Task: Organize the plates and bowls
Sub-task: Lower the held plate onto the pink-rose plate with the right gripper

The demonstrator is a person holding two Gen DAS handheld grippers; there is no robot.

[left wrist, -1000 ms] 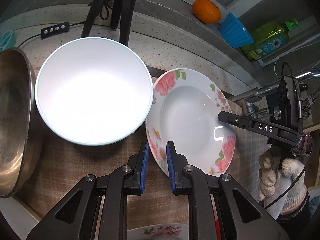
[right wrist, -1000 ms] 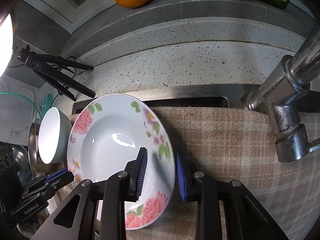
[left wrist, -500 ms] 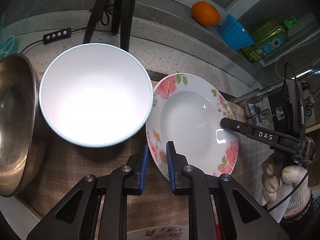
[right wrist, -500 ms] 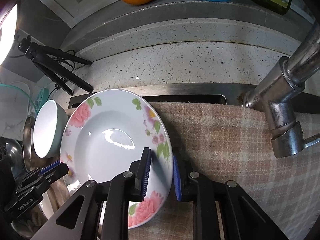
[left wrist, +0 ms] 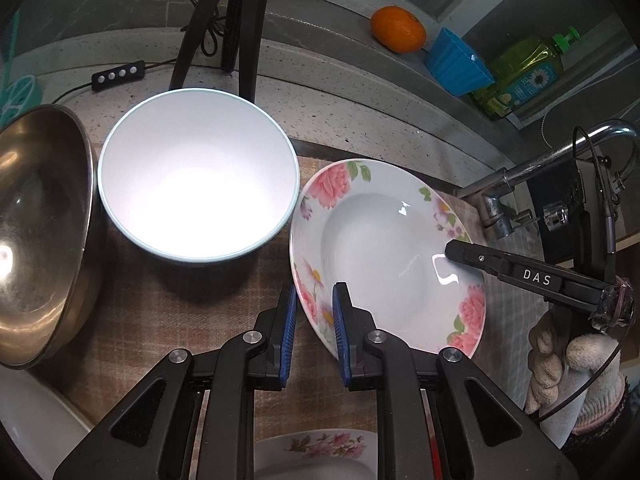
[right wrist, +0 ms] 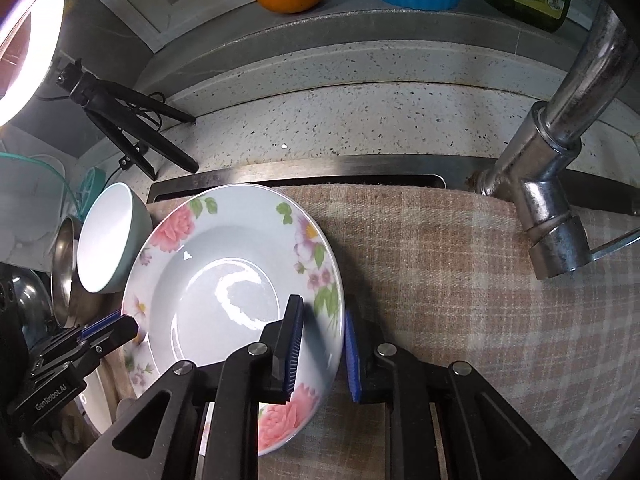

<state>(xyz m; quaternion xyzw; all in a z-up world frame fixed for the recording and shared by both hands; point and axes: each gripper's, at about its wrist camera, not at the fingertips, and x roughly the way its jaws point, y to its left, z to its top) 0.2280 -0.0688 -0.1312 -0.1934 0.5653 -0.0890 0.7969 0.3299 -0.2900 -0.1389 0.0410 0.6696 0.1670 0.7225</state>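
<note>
At the far left, beyond the white bowl, a steel bowl (left wrist: 38, 236) leans on its side with its hollow facing the white bowl. The white bowl (left wrist: 198, 184) is the landmark here: it sits on a checked cloth (right wrist: 460, 280) spread over the tabletop, mouth up and lit bright inside, with the legs of a black tripod (left wrist: 236, 20) rising behind it. Just to the right of the white bowl, rims close together, is the flowered plate (left wrist: 384, 256), a deep white plate with pink roses round its border, tilted so its right side is raised. The left gripper (left wrist: 314, 312) is clamped on the plate's edge nearest the white bowl, its narrow jaws with blue pads on either side of the rim. The right gripper (right wrist: 322, 338) grips the plate's opposite edge, the one away from the white bowl; its jaws have just been closing and now pinch the rim between the blue pads, one inside the plate, one underneath. A gloved hand (left wrist: 568, 364) holds that gripper. Below the left gripper, nearer the viewer than the white bowl, the edge of a second flowered plate (left wrist: 320, 448) shows. Further right of the white bowl stands a chrome tap (right wrist: 560, 184), and on the ledge behind sit an orange (left wrist: 397, 29), a blue cup (left wrist: 456, 62) and a green soap bottle (left wrist: 524, 72).
</note>
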